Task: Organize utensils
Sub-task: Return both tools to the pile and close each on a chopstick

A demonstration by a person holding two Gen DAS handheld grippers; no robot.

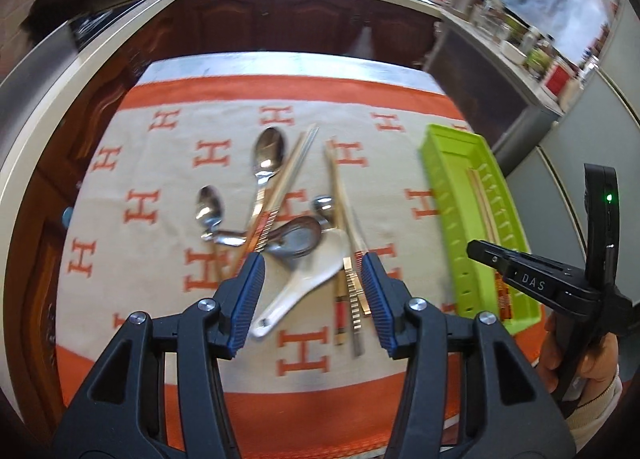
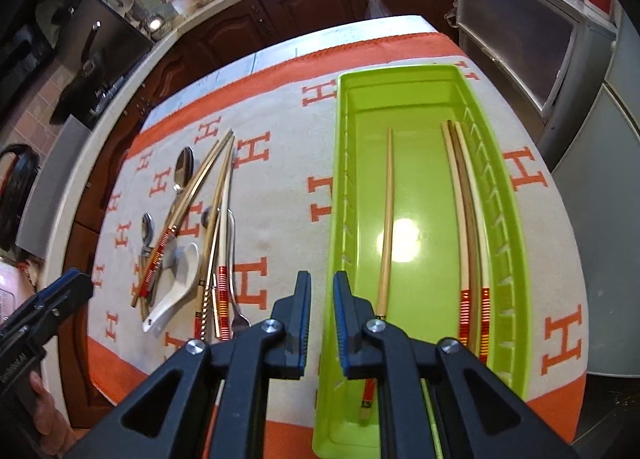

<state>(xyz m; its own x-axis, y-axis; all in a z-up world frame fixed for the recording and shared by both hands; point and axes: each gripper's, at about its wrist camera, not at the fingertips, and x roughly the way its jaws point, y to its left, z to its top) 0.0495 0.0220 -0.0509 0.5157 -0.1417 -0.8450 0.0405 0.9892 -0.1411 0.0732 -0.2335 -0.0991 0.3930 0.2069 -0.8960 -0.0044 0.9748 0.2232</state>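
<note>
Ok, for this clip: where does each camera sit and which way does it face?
Left wrist: on the left gripper, angled down at the loose utensil pile; its open gripper, the right gripper and a hand show.
Right wrist: on the right gripper, angled down over the green tray; its narrowly parted gripper and the left gripper show.
Shared: tray, pile, white spoon, orange-patterned cloth.
</note>
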